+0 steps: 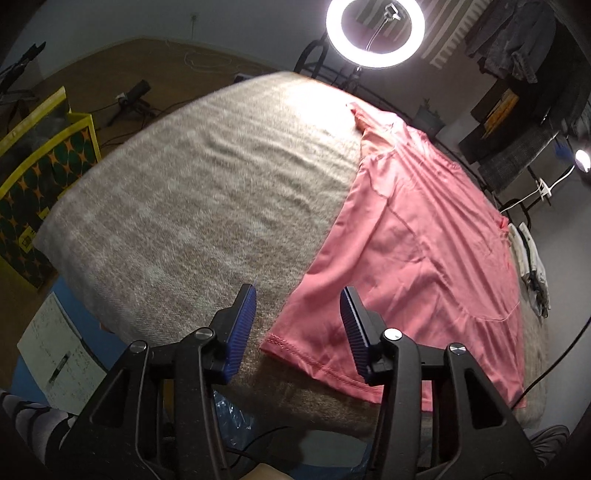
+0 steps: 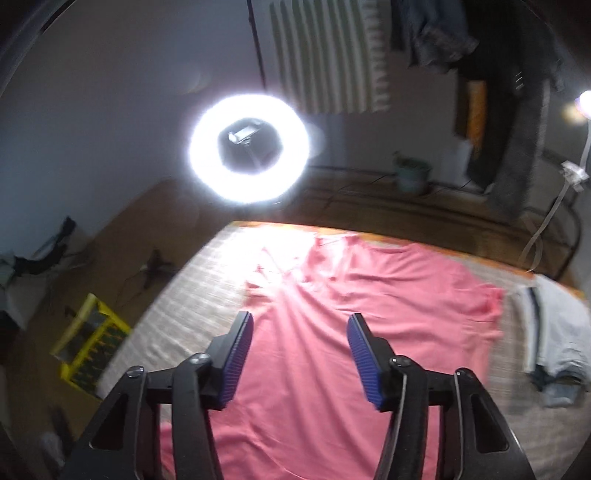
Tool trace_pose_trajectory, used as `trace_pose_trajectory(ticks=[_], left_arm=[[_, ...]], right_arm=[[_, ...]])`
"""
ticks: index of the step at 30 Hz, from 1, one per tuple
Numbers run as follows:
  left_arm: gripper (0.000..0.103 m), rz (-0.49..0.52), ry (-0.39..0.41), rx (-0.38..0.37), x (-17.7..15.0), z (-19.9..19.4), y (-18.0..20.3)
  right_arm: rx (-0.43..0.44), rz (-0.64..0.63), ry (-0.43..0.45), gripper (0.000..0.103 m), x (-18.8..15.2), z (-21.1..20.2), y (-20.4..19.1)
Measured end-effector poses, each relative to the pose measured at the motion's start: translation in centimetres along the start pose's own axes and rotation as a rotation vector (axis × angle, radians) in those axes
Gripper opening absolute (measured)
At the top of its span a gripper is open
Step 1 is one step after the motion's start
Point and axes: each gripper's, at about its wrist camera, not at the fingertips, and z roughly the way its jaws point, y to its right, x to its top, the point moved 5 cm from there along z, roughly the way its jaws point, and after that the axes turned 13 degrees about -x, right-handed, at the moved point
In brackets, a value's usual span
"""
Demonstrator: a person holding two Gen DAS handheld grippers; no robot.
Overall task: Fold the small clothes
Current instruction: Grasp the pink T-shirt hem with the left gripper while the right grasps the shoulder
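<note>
A pink T-shirt point(image 1: 413, 229) lies spread flat on the beige knitted cover of the table point(image 1: 192, 192). Its stitched hem corner lies near the table's front edge. My left gripper point(image 1: 299, 299) hovers just above that hem corner, jaws apart, with nothing between the blue pads point(image 1: 242, 328). In the right wrist view the same pink T-shirt point(image 2: 332, 332) fills the middle of the table point(image 2: 184, 295). My right gripper point(image 2: 301, 325) hangs over the shirt's middle, open and not touching the cloth.
A bright ring light point(image 1: 375, 33) stands behind the table's far edge. Folded light clothes point(image 2: 557, 332) lie stacked at the table's right end. A yellow-edged patterned bag point(image 1: 40, 166) stands on the floor at left, with papers point(image 1: 62, 350) below the table's near corner.
</note>
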Motion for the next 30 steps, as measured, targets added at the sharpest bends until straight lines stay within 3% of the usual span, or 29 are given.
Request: trace_pose_trajectory(ticks=[10,17,18,22,30], left_arm=[[0.049,-0.044,-0.083,-0.020,-1.1,2.5,-1.3],[0.048,-0.021,-0.092,-0.032,-1.1,3.1,-1.0],[0.045,-0.013,-0.091,-0.029,-1.1,3.2,-1.0],[0.007,-0.003,-0.091,-0.019,-0.8,3.6,-1.1],[0.000,-0.035,-0.094,-0.068,-0.5,4.1,-1.0]], right_arm=[[0.087,-0.082,-0.109,0.052,8.1,11.4,-7.9],[0.089,-0.070,-0.241,0.052,8.6,22.6,-12.3],[0.081,-0.080,-0.254,0.052,8.4,23.9,-13.0],[0.051,-0.121,-0.295,0.052,7.9,29.1,-15.4],[0.002,-0.153,-0.324,0.052,8.6,35.9,-18.1]])
